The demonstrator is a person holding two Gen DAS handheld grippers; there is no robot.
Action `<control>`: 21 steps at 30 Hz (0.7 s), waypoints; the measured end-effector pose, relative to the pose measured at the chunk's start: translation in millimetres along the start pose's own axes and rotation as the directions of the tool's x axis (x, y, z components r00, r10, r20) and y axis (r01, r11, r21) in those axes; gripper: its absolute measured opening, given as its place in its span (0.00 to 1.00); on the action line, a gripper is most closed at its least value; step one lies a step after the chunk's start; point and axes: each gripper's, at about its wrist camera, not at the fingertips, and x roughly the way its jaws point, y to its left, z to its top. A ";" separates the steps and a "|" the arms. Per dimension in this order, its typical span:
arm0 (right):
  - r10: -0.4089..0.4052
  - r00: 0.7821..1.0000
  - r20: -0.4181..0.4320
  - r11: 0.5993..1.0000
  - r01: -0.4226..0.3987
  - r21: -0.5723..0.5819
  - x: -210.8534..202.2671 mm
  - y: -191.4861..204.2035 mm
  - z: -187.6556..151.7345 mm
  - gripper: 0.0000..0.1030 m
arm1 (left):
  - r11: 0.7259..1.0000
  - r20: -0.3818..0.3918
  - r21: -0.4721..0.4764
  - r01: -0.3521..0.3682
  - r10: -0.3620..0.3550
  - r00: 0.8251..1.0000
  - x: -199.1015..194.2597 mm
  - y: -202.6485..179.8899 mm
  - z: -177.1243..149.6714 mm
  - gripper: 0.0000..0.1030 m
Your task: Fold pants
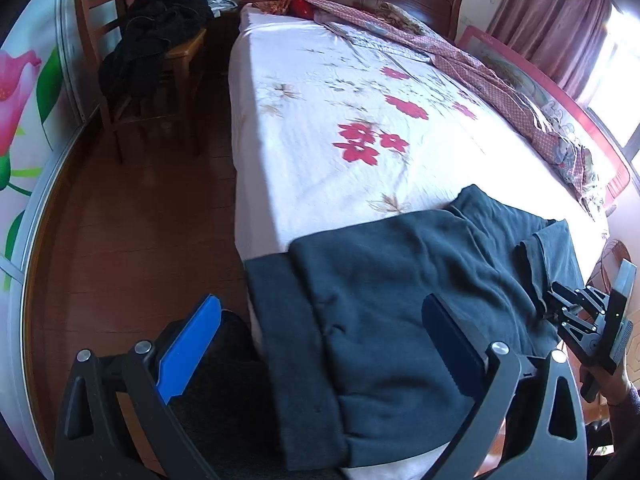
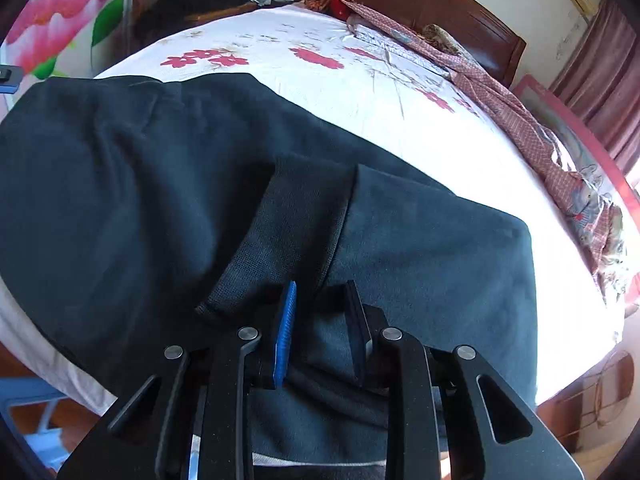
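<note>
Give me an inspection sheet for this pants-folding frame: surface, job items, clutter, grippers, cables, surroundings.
Surface: bed, white floral sheet, mostly bare.
Job's things: dark pants partly folded at the near end, one edge hanging over the side.
Clutter: patterned bedding bunched along the far side and headboard.
Grippers: left gripper open wide above the pants, nothing held; right gripper jaws narrowly apart over the fabric, pads not pressing.
Cables: nothing seen.
Surroundings: wooden chair piled with dark clothes, wood floor, curtain, flower mural.

Bright daylight from window (image 1: 618,52) at right, glare on bedsheet (image 2: 552,240), fisheye warp w/ dark corners.
</note>
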 end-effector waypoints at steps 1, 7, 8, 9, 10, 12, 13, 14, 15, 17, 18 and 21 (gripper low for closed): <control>0.029 0.999 0.046 1.000 -0.029 0.001 -16.1 9.6 0.3 0.23 | 1.000 0.003 -0.012 0.019 -0.019 1.000 -0.3 13.6 1.7 0.98; 0.198 0.979 0.043 0.980 -0.197 -0.013 -51.7 71.8 23.8 0.40 | 0.965 0.012 -0.030 0.262 -0.261 0.965 29.1 74.1 19.8 0.98; 0.208 0.978 0.025 0.978 -0.208 -0.001 -52.9 78.8 26.1 0.40 | 0.947 -0.011 -0.002 0.322 -0.322 0.947 39.0 74.7 23.7 0.98; 0.217 0.976 0.014 0.976 -0.217 0.007 -54.6 86.8 27.5 0.40 | 0.933 -0.030 0.022 0.359 -0.358 0.933 48.2 74.4 25.4 0.98; 0.223 0.975 0.008 0.975 -0.223 0.013 -58.0 93.5 29.4 0.40 | 0.926 -0.053 0.045 0.374 -0.372 0.927 57.7 72.9 26.0 0.98; 0.219 0.976 -0.011 0.976 -0.219 0.006 -57.8 101.2 28.8 0.40 | 0.903 -0.095 0.063 0.426 -0.419 0.903 73.9 68.4 24.0 0.97; 0.211 0.977 -0.010 0.977 -0.211 -0.001 -60.5 104.1 31.3 0.40 | 0.888 -0.109 0.050 0.457 -0.450 0.886 81.3 68.9 22.3 0.97; 0.206 0.979 -0.010 0.979 -0.206 -0.009 -58.1 104.3 34.0 0.40 | 0.871 -0.123 0.031 0.490 -0.483 0.867 86.8 68.0 20.5 0.97; 0.197 0.980 -0.014 0.980 -0.197 -0.016 -60.5 105.9 35.7 0.40 | 0.860 -0.129 0.022 0.510 -0.503 0.854 89.1 66.6 17.6 0.92; 0.188 0.982 -0.018 0.982 -0.189 -0.021 -59.5 106.1 39.2 0.40 | 0.858 -0.140 0.044 0.512 -0.502 0.854 89.0 59.5 11.7 0.67; 0.189 0.982 -0.024 0.982 -0.189 -0.018 -57.8 105.5 41.3 0.40 | 0.858 -0.143 0.050 0.511 -0.500 0.854 86.9 55.7 10.0 0.49; 0.170 0.985 -0.026 0.985 -0.171 -0.023 -55.5 109.2 44.1 0.40 | 0.896 -0.143 0.070 0.438 -0.425 0.894 74.8 44.1 10.7 0.32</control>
